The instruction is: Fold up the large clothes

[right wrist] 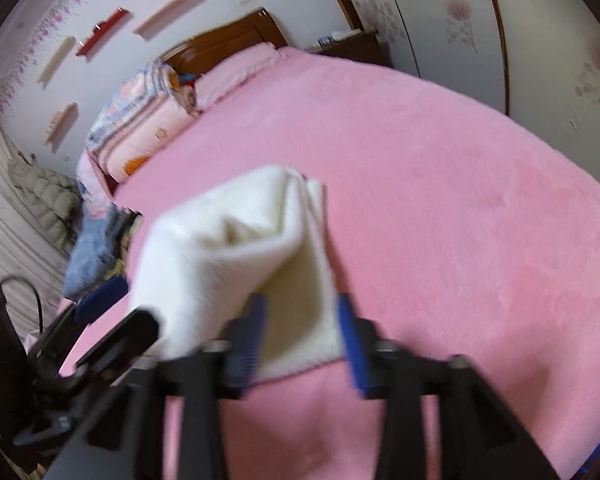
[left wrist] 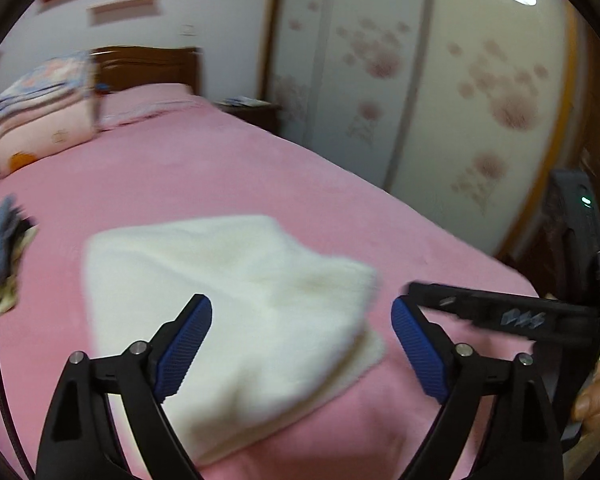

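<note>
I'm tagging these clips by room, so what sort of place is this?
A home bedroom, most likely. A bed with a pink cover and wooden headboard fills the view, folded quilts are stacked at its head, and a floral-panelled wardrobe stands alongside.

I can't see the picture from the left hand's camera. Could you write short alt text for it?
A folded cream-white garment lies on a pink bed, just beyond the left tool, whose blue pads stand wide apart and hold nothing. The right tool reaches in from the right; stacked bedding sits by the headboard.
</note>
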A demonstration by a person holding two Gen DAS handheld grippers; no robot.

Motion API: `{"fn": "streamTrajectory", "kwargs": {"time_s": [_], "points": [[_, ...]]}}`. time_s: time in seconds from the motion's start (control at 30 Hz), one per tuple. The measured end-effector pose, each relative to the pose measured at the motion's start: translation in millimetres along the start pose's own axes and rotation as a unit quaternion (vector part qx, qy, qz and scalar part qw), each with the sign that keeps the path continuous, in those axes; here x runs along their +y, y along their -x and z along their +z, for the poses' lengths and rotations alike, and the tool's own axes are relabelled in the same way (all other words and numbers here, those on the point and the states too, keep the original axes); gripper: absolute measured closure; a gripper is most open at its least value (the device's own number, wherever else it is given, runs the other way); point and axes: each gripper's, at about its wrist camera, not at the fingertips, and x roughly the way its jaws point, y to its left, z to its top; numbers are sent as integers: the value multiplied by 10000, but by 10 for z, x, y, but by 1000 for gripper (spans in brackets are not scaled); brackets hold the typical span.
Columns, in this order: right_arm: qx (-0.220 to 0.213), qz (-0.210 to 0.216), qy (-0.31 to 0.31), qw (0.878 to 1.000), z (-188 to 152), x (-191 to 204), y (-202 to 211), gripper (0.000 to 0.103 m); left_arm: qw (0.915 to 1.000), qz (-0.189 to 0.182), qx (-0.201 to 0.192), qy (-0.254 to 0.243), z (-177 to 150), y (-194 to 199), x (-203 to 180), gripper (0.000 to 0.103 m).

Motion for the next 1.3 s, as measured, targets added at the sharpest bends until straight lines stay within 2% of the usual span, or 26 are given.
{"fn": "streamTrajectory", "kwargs": {"time_s": [0.1, 0.17, 0.2, 0.27, 0.4, 0.43, 0.47, 0.53, 0.6, 0.67, 0.73, 0.87, 1.0, 1.13, 1.2, 1.3], "points": [[-54, 134, 334, 9993, 116, 214, 46, 53, 9972, 553, 21, 495, -99, 122, 400, 12], [-4, 166, 569, 9982, 212, 366, -3, 53, 9910, 967, 195, 905, -186, 90, 759, 12], [79, 182, 756, 9969, 251, 453, -57, 53, 9883, 1061, 256, 1067, -231, 74, 887, 12], [230, 75, 1059, 9941, 301, 588, -187, 53, 9815, 1172, 427, 1450, -343, 18, 1145, 12], [710, -284, 1670, 9830, 325, 766, -573, 54, 9728, 1026, 814, 1911, -448, -220, 1411, 12], [805, -395, 1796, 9796, 312, 772, -643, 61, 9710, 993, 940, 1960, -463, -305, 1489, 12], [894, -565, 1965, 9748, 304, 778, -726, 83, 9702, 954, 1053, 1961, -476, -420, 1472, 12], [982, -653, 1955, 9736, 280, 714, -748, 88, 9706, 933, 1123, 1912, -470, -504, 1447, 15], [861, -597, 1840, 9773, 285, 630, -623, 90, 9739, 814, 1137, 1789, -473, -523, 1373, 24], [713, -553, 1755, 9803, 220, 535, -483, 93, 9778, 696, 1156, 1603, -517, -545, 1256, 27], [741, -577, 1555, 9834, 77, 396, -471, 93, 9810, 888, 1131, 1301, -571, -534, 1118, 27], [960, -742, 1248, 9847, -277, 118, -730, 94, 9840, 1143, 1033, 893, -704, -560, 971, 27], [709, -915, 1129, 9868, -465, 73, -787, 93, 9846, 1382, 942, 510, -811, -584, 854, 27], [557, -996, 1097, 9874, -533, 97, -804, 93, 9855, 1382, 842, 508, -837, -581, 866, 25], [535, -1037, 1249, 9853, -488, 165, -754, 92, 9853, 1337, 899, 572, -816, -554, 847, 21], [618, -1085, 1373, 9826, -351, 237, -639, 80, 9850, 1103, 1106, 739, -732, -517, 891, 17]]}}
